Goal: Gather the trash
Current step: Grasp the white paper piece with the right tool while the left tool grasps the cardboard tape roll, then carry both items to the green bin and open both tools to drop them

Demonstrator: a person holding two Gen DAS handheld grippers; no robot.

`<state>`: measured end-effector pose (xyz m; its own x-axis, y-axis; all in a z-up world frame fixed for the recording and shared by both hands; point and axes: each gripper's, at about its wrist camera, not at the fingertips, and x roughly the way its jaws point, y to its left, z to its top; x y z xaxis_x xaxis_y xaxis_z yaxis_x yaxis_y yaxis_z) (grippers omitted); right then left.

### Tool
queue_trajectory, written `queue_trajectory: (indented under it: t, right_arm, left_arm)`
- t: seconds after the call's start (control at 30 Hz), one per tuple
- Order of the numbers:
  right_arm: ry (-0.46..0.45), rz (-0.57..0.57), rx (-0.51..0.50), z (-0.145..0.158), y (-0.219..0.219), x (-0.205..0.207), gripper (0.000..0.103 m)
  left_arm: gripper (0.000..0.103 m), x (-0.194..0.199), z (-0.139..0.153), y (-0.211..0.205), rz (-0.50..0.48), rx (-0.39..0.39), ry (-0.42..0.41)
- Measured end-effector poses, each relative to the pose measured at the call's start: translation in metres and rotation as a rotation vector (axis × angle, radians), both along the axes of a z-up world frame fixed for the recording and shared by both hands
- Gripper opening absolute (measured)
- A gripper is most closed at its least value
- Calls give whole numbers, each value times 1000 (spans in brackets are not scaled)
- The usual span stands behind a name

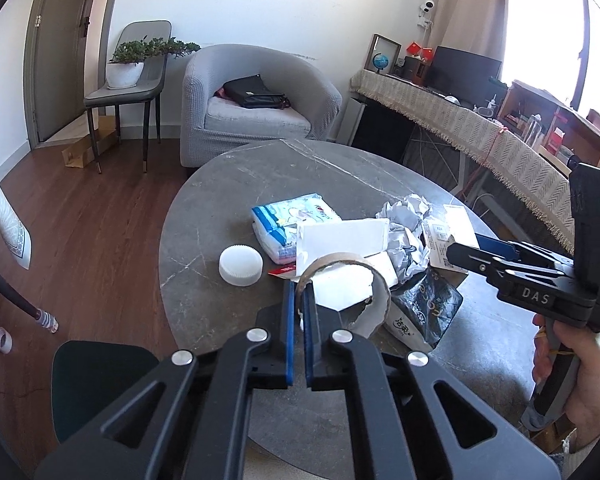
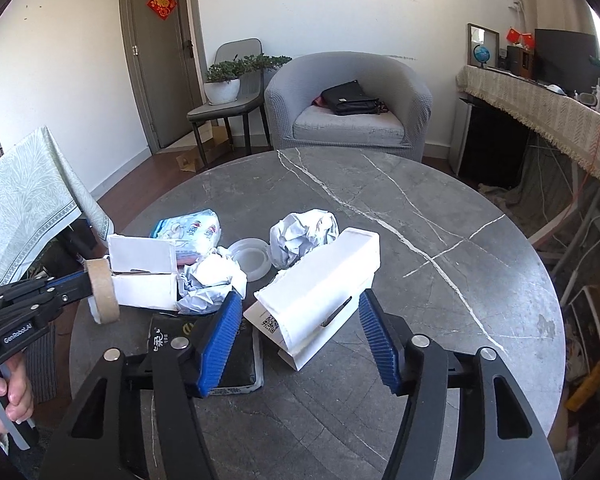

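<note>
My left gripper (image 1: pixel 299 294) is shut on the wall of an empty cardboard tape roll (image 1: pixel 382 292), held just above the round grey marble table (image 1: pixel 220 184); the roll also shows in the right wrist view (image 2: pixel 102 290). My right gripper (image 2: pixel 296 314) is open, its blue pads either side of a long white box (image 2: pixel 320 284) with a QR label. Other trash on the table: two crumpled paper balls (image 2: pixel 302 232) (image 2: pixel 212 284), a white lid (image 2: pixel 252 258), a blue tissue pack (image 2: pixel 190 232), an open white box (image 2: pixel 142 272) and a black pouch (image 2: pixel 236 352).
A grey armchair (image 2: pixel 348 100) with a black bag stands behind the table. A chair with a potted plant (image 2: pixel 224 80) is by the door. A cloth-covered desk (image 2: pixel 548 108) runs along the right. A draped cloth (image 2: pixel 24 200) is at left.
</note>
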<state>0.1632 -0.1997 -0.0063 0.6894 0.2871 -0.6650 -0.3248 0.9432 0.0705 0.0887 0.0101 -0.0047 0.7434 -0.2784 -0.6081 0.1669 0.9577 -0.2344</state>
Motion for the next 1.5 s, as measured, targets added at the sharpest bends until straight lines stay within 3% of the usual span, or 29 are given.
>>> queue_trajectory:
  t: [0.03,0.17,0.47,0.8,0.87,1.03,1.1,1.17,1.33,1.5]
  right_arm:
    - [6,-10,-11,-2,0,2,45]
    - [3,-38,-17,-3,-2,5,35]
    - [-50,-106,6,10,-12,4,3]
    - [-173,-160,41,43,-16,-10,0]
    - [-169,-146,96,45,-16,-8,0]
    - [-165,-101,107,45,6,-1,0]
    - [-169,-97,83,43,15,1,0]
    - [-200,-97,-16,45,29,-1,0]
    - [-236,-124,-82,51,35,-2,0]
    - [-239,-105,-14,59,38,-1,0]
  left_arm:
    - [5,-1,1,1,-3,-5,-1]
    - [5,-7,5,7,-19,-30,-15]
    - [5,-12,16,20,-15,-69,-45]
    - [5,-20,22,43,23,-73,-73]
    - [5,-22,22,49,33,-70,-73]
    - [4,-24,17,64,51,-53,-62]
    - [4,-24,15,71,61,-54,-56]
    - [4,-25,14,78,69,-57,-53]
    - [4,-30,14,94,88,-56,-52]
    - [4,-35,11,110,110,-48,-49]
